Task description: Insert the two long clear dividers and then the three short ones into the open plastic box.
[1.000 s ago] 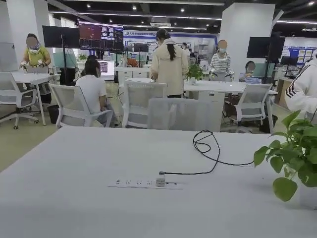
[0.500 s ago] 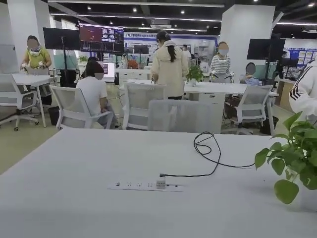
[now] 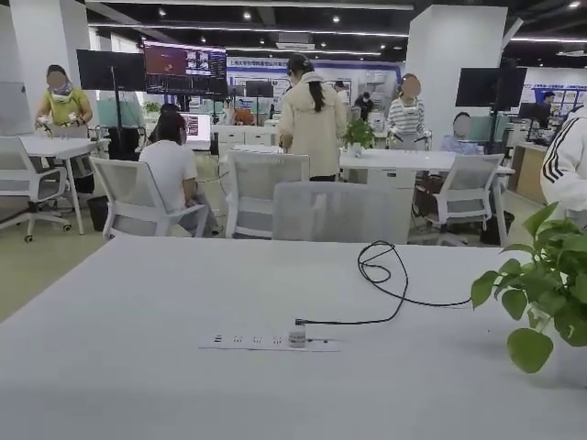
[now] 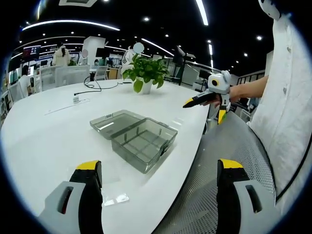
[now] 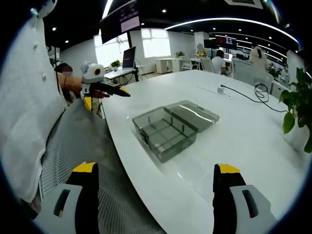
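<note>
Ahead, head view: power strip, plant; gripper views: plastic box beyond left tool, right tool, both wide.

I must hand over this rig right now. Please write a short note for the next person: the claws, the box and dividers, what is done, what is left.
Left claw: open, empty, near the edge of the white table.
Right claw: open, empty, near the same edge.
Grey see-through plastic box: on that table, close to its edge, hinged lid laid open flat.
Clear flat pieces, probably dividers: on the table in front of the box.
Done: nothing certain; faint lines inside the box may be slots or dividers, I cannot tell.
Left: two long dividers, then three short ones.
</note>
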### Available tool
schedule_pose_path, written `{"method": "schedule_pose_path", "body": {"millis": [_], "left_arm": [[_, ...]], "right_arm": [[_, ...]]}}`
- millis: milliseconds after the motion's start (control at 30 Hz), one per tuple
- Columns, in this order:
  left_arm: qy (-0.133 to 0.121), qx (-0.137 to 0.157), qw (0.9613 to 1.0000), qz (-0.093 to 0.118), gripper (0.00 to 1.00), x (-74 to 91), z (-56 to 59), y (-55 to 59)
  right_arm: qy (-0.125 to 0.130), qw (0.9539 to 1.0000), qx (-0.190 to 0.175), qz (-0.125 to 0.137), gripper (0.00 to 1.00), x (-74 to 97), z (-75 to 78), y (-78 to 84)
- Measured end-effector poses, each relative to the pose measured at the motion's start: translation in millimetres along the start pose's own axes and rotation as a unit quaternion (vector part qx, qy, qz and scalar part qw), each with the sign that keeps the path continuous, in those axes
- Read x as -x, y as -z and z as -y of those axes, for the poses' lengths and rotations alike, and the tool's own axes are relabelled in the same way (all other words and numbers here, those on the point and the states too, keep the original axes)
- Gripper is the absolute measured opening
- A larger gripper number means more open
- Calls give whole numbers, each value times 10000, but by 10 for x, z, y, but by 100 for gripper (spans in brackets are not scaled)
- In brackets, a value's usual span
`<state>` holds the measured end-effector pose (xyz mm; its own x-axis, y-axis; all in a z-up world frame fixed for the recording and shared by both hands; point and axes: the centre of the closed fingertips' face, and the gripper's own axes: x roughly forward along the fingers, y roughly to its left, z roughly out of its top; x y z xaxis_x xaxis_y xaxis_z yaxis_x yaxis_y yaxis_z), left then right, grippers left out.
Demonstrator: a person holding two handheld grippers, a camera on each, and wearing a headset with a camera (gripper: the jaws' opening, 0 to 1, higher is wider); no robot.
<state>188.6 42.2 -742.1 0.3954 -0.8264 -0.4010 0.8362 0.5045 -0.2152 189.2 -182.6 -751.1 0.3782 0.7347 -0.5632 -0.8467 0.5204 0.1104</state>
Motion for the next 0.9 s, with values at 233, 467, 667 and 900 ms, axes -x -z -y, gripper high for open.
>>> {"method": "schedule_pose_path", "body": {"millis": [233,467,667,900], "left_arm": [[0,13,10000,-11,100,-5,-8,3],[-4,24,10000,-24,100,-17,-1,3],[-30,40,10000,-74,100,-8,-19,4],[-244,96,9996,-107,100,53,-190,-17]], "right_arm": [[-1,10000,-16,1,98,0,0,-3],[3,10000,-25,14,98,-2,1,-7],[11,10000,-48,24,98,-8,-4,-5],[3,10000,-80,42,98,-27,-30,-4]]}}
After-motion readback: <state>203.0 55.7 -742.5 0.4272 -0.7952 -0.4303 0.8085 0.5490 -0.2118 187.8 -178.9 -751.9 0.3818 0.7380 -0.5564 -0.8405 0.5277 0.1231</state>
